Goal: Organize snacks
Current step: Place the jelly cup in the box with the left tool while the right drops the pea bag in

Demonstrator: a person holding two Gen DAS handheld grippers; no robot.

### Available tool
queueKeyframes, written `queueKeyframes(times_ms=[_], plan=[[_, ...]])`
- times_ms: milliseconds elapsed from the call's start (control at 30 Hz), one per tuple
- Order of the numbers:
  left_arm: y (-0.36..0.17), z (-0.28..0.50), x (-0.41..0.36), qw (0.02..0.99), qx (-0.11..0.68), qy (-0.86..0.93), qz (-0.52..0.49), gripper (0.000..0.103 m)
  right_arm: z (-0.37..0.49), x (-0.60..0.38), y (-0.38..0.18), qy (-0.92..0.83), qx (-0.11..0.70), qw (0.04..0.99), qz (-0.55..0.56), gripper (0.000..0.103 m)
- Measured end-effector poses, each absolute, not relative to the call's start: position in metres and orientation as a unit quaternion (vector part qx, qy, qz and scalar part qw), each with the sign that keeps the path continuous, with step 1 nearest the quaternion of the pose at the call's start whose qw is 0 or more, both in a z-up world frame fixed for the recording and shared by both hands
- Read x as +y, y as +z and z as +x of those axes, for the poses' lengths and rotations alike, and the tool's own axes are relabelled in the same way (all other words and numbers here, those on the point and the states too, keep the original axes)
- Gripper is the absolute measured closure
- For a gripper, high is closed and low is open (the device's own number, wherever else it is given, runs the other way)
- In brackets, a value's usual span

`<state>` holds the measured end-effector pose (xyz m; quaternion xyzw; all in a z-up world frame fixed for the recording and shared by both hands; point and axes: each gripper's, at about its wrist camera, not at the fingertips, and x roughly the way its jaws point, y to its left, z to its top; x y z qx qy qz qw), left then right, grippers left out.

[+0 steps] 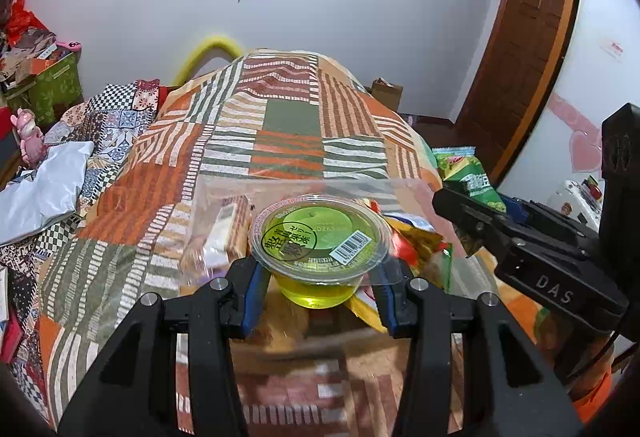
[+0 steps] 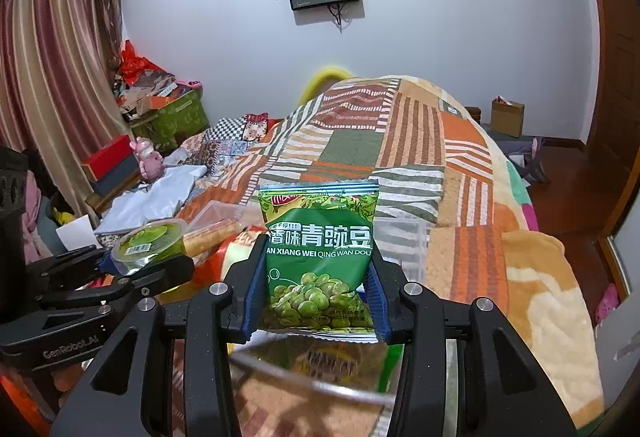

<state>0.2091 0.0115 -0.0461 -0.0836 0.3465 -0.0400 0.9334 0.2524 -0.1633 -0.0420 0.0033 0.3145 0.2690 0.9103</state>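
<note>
My left gripper (image 1: pixel 320 289) is shut on a clear cup of green jelly (image 1: pixel 320 243) with a barcode lid, held above a clear plastic box (image 1: pixel 224 197) of snacks on the bed. My right gripper (image 2: pixel 316 293) is shut on a green bag of peas (image 2: pixel 320 257), held upright above the same pile. The right gripper with its bag (image 1: pixel 472 185) shows at the right of the left wrist view. The left gripper with the jelly cup (image 2: pixel 150 239) shows at the left of the right wrist view.
A striped patchwork blanket (image 1: pixel 280 117) covers the bed. Loose snack packets (image 1: pixel 412 241) lie under the jelly cup. A white sheet (image 1: pixel 44 189) and boxes (image 1: pixel 52 85) lie at the left. A wooden door (image 1: pixel 528 49) stands at the right.
</note>
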Motion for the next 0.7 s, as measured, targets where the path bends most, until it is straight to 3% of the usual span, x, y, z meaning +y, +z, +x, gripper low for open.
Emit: queueKeyframes(times_ms=[600, 700], plan=[[-0.079, 0.246, 0.014, 0.929, 0.361, -0.006, -0.078, 0.057, 0.295, -0.153, -0.080, 0.252, 0.367, 0.895, 0.002, 0.061], [-0.079, 0.244, 0.013, 0.929, 0.362, -0.006, -0.074, 0.057, 0.296, -0.155, -0.079, 0.249, 0.371, 0.895, 0.006, 0.054]])
